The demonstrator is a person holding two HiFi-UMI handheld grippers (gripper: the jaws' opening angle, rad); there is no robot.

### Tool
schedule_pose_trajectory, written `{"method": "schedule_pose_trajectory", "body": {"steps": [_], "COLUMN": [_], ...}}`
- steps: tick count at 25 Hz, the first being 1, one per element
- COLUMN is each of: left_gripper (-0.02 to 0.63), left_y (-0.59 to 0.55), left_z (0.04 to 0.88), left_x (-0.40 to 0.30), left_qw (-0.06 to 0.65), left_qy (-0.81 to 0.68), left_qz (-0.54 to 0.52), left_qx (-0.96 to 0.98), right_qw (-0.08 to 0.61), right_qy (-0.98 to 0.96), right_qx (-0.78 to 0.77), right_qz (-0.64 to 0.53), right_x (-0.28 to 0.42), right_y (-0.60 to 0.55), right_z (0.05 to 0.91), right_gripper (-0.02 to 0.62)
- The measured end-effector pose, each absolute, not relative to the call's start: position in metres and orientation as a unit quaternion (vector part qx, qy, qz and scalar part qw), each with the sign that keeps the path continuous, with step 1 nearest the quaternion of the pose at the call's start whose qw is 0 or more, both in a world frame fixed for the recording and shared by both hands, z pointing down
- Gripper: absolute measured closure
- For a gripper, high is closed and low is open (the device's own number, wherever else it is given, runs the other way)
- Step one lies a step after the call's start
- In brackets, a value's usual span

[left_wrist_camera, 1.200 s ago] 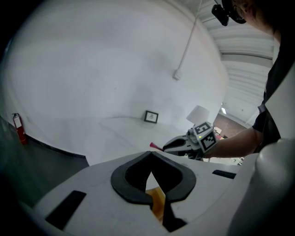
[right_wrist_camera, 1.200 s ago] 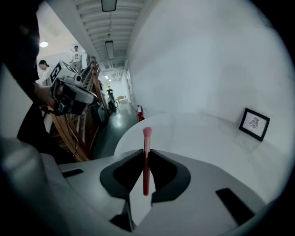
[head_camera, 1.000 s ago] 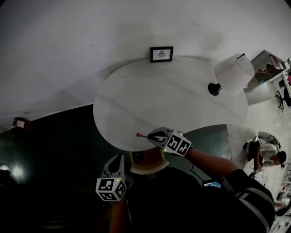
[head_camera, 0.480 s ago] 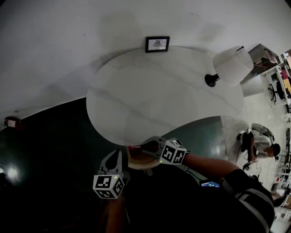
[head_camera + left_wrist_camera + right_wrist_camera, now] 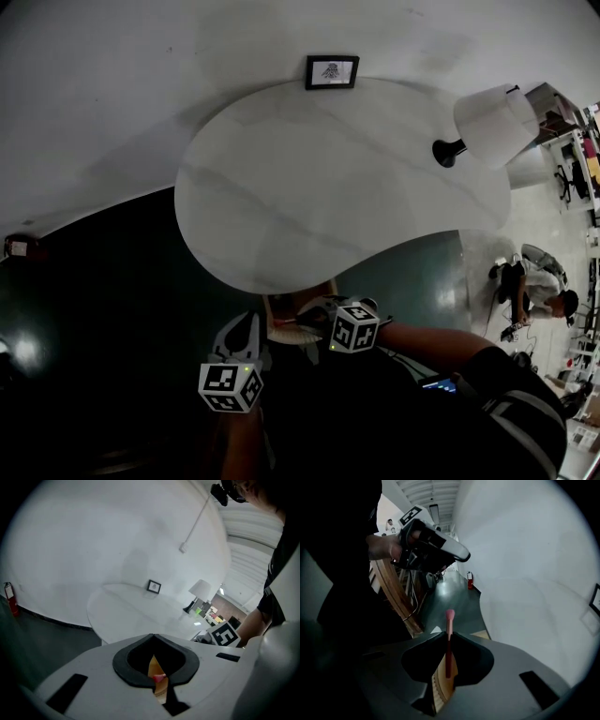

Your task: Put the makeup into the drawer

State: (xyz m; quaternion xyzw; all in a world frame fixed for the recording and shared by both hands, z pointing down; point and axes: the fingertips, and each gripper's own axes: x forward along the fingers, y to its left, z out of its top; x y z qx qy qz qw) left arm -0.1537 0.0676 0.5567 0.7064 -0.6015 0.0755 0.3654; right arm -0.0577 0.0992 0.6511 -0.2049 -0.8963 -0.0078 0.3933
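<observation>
Makeup stick (image 5: 449, 620), slim and pink-tipped, is pinched in the right tool (image 5: 448, 635), whose jaws are narrowed onto its shaft. Its long axis runs along the jaws, tip leading. It hangs just over the open wooden drawer (image 5: 277, 330) under the near edge of the table (image 5: 328, 187), so the drawer lies ahead and below. The left tool (image 5: 153, 637), jaws together and apparently empty, sits just left of the drawer; the dim head view doesn't show whether it touches.
</observation>
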Motion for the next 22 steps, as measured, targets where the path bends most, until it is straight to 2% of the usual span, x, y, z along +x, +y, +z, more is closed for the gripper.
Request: {"method": "schedule_pose_trajectory", "body": {"steps": [13, 22], "left_gripper": [0.595, 0.595], "left_y": [0.087, 0.106], "left_z": [0.589, 0.6], "left_x": [-0.138, -0.133], "left_qw": [0.393, 0.412], "left_qy": [-0.602, -0.616], "left_qz": [0.075, 0.073], "left_qx": [0.691, 0.667], "right_qw": [0.504, 0.572], "right_qy": [-0.825, -0.772], "right_qx": [-0.256, -0.274], "right_qz": [0.005, 0.049], "right_x": [-0.037, -0.032], "right_y": [0.12, 0.124], "right_z": [0.773, 0.806], "right_gripper": [0.548, 0.548]}}
